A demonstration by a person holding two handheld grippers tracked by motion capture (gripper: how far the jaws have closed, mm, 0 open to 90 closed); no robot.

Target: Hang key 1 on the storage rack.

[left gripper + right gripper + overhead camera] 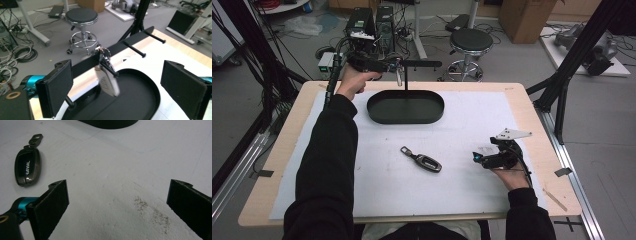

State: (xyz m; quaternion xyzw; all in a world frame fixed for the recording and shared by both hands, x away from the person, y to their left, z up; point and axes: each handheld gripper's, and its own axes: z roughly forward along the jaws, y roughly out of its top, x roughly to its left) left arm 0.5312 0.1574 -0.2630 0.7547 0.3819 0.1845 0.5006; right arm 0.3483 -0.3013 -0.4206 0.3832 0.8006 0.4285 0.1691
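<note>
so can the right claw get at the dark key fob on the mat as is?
Probably yes. The right claw rests open on the white mat, with the dark key fob lying flat just beside it. Only bare mat lies between them, and the left claw is away at the key stand.

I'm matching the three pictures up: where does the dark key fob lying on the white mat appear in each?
High view: dark key fob at mat centre.
Left gripper view: not there.
Right gripper view: dark key fob upper left.
Shared landmark: black oval tray.
</note>
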